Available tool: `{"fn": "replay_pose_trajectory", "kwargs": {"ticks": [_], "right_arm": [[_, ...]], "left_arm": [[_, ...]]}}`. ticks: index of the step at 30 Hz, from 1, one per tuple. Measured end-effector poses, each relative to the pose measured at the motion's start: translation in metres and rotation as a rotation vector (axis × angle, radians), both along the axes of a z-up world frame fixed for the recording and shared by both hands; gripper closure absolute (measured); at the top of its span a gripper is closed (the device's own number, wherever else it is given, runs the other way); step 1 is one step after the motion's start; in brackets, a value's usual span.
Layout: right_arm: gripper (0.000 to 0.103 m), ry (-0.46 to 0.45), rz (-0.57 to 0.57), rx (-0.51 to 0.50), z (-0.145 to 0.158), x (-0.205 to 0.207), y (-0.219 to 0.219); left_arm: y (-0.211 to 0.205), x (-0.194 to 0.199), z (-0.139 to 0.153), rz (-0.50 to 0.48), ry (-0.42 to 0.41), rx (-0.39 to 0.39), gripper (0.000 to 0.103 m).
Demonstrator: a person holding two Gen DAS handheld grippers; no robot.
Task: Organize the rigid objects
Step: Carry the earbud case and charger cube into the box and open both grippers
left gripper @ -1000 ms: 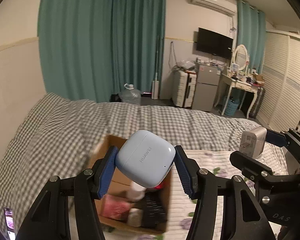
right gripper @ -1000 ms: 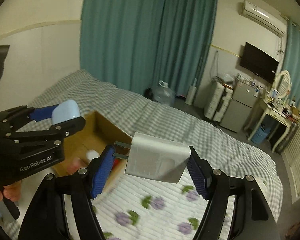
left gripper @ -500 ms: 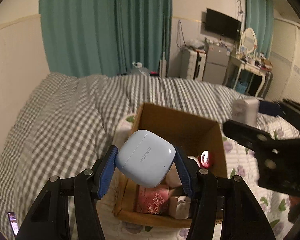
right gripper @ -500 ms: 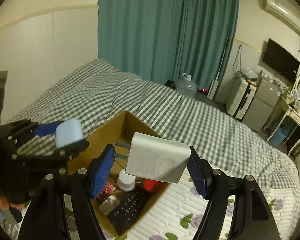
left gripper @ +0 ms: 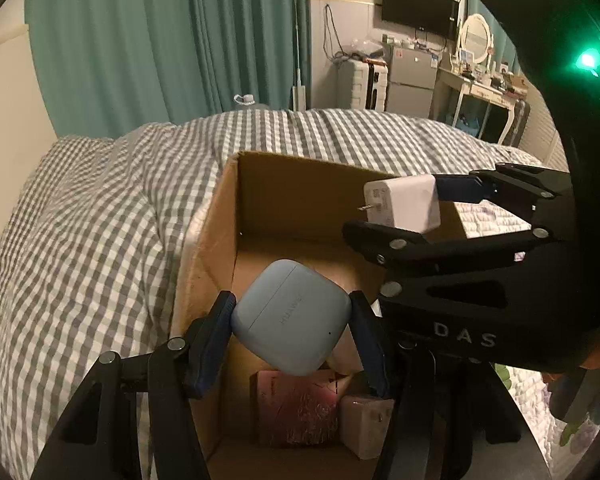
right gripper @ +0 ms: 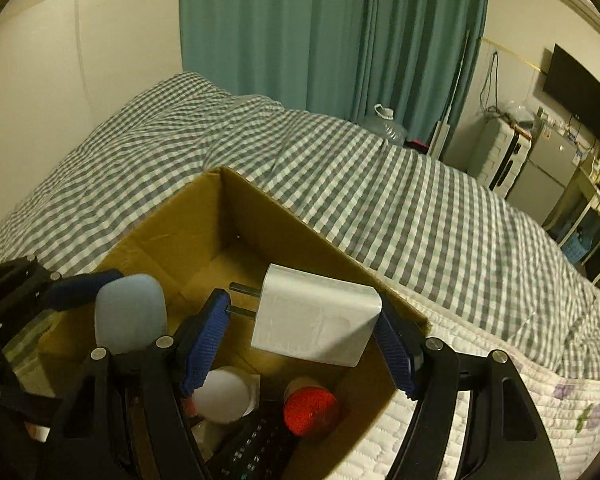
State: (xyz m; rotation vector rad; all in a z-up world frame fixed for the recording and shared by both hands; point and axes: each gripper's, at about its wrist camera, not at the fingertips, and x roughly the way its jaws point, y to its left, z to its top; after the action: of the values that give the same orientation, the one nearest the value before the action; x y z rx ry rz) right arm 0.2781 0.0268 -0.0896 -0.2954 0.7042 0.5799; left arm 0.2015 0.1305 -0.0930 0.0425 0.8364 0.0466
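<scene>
My left gripper (left gripper: 290,332) is shut on a pale blue earbud case (left gripper: 290,316) and holds it above the open cardboard box (left gripper: 300,184). My right gripper (right gripper: 306,332) is shut on a white plug charger (right gripper: 316,322), also above the box (right gripper: 172,220). The charger (left gripper: 404,202) shows in the left wrist view, over the box's right side. The earbud case (right gripper: 130,312) shows in the right wrist view, over the box's left side.
The box sits on a bed with a grey checked blanket (left gripper: 80,220) and a white quilt (right gripper: 500,400). Inside lie a pink box (left gripper: 296,412), a small beige block (left gripper: 364,424), a white round lid (right gripper: 224,394), a red ball (right gripper: 310,410) and a black remote (right gripper: 252,452).
Both grippers have moved forward and down over the box, which now fills the lower views. Both stay shut on the same objects.
</scene>
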Motion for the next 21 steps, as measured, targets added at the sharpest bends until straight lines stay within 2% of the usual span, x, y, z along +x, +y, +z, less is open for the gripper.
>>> {"fn": "replay_pose_trajectory", "kwargs": {"ticks": [15,18,21], "right_arm": [[0.031,0.050,-0.034,0.023,-0.020,0.018,-0.005],[0.021,0.045,-0.038,0.039,-0.014,0.016,-0.011],[0.018,0.022,-0.056,0.033,-0.004,0.013,-0.017]], "left_arm": [[-0.009,0.018,-0.021,-0.005,0.052,0.036,0.043],[-0.010,0.019,-0.021,-0.001,0.056,0.038,0.042],[-0.008,0.020,-0.017,0.022,0.054,0.025,0.040]]}}
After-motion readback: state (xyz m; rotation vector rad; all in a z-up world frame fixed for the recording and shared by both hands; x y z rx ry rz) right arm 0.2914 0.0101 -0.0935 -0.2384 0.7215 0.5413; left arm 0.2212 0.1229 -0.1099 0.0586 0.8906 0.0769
